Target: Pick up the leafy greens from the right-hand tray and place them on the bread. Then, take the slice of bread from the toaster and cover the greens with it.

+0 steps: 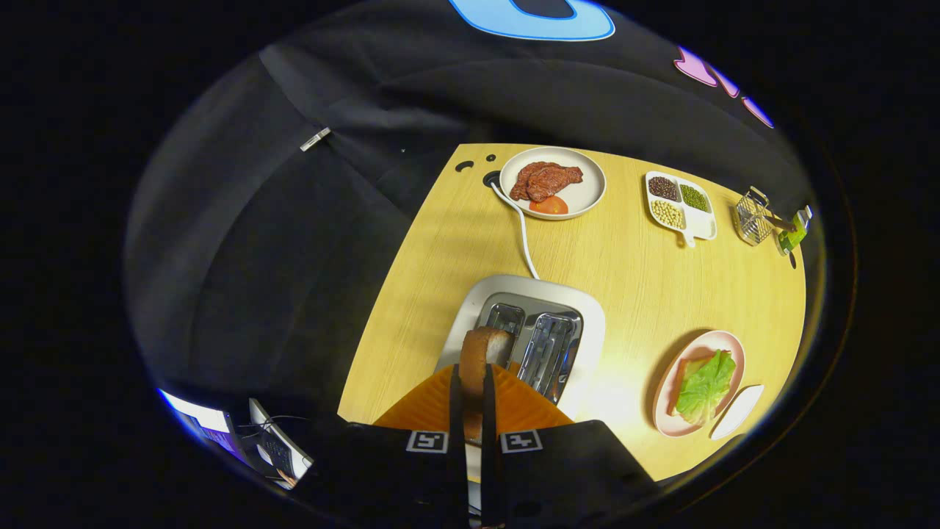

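Gripper view: the gripper [471,382] has its jaws clenched on 1 slice of bread [481,351], held edge-on between the 2 fingers [456,400] just above the toaster [580,312]. The toaster stands on the wooden surface [624,264], with its white cord [523,235] running away from it. To the right of the fingers, a pink plate [664,382] carries a second bread slice [684,367] with the leafy greens [705,386] on top. Beyond the toaster sit a plate of meat and tomato [587,195] and a divided dish of beans [709,220].
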The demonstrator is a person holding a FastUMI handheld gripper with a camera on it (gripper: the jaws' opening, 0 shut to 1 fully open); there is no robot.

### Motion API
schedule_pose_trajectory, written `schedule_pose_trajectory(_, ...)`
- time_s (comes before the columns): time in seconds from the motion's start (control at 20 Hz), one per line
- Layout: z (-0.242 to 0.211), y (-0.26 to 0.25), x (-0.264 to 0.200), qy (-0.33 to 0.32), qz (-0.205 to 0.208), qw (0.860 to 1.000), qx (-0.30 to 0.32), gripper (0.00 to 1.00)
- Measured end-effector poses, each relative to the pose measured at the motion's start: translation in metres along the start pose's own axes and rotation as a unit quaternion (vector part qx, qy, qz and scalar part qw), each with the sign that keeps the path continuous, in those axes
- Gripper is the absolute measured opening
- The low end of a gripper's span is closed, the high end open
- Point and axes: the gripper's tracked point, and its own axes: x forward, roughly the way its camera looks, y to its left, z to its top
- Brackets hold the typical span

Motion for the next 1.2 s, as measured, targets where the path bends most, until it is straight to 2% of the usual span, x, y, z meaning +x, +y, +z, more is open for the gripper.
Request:
schedule_pose_trajectory(0.75,0.015,-0.020,-0.104,-0.056,0.110,0.991,0.056,0.11)
schedule_pose_trajectory(0.95,0.011,-0.054,-0.141,-0.072,0.130,0.987,0.069,0.11)
schedule_pose_trajectory(1.2,-0.006,-0.119,-0.167,-0.086,0.133,0.984,0.082,0.11)
